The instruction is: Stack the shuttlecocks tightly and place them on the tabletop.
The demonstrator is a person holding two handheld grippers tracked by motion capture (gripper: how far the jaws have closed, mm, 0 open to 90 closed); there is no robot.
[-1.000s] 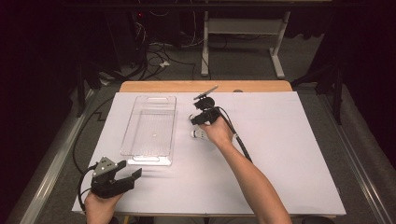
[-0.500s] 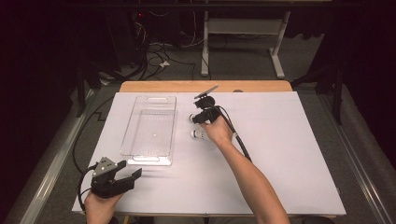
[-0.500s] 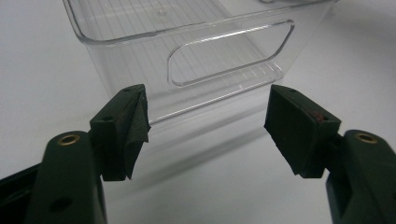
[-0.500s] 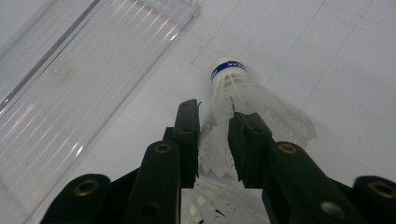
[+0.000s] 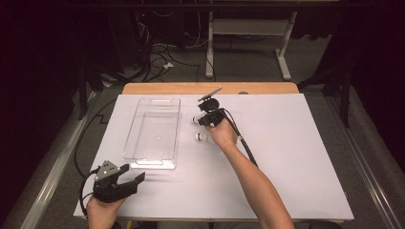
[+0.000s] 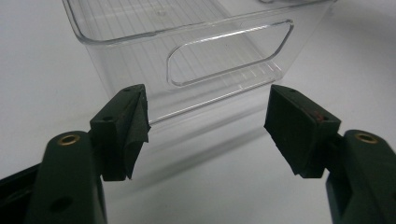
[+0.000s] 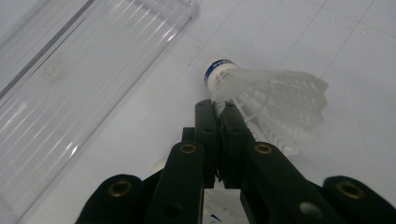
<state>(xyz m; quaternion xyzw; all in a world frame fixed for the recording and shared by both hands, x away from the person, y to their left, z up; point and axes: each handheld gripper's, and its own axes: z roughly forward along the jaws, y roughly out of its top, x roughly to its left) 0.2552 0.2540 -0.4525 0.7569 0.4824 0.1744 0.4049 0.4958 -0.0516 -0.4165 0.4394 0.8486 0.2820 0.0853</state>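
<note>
A white shuttlecock [image 7: 275, 93] with a blue-banded cork lies on the white table, right of a clear plastic bin [image 5: 154, 129]. My right gripper [image 7: 217, 105] has just been closing and now pinches the feather skirt near the cork. In the high view that right gripper [image 5: 204, 118] sits by the bin's far right side with the shuttlecock [image 5: 195, 119] at its tip. A second shuttlecock [image 5: 203, 138] lies just nearer, beside the hand. My left gripper [image 5: 128, 183] rests at the table's near left, open, and its jaws [image 6: 208, 135] face the bin's end wall [image 6: 224, 60] with nothing between them.
The table's wooden far edge [image 5: 210, 88] runs behind the bin. A dark flat object [image 5: 210, 94] lies just past the right gripper. Cables trail from both grippers, and the bare white tabletop [image 5: 296, 143] spreads to the right.
The right gripper's jaws have drawn together on the shuttlecock. Neither hand has shifted its place.
</note>
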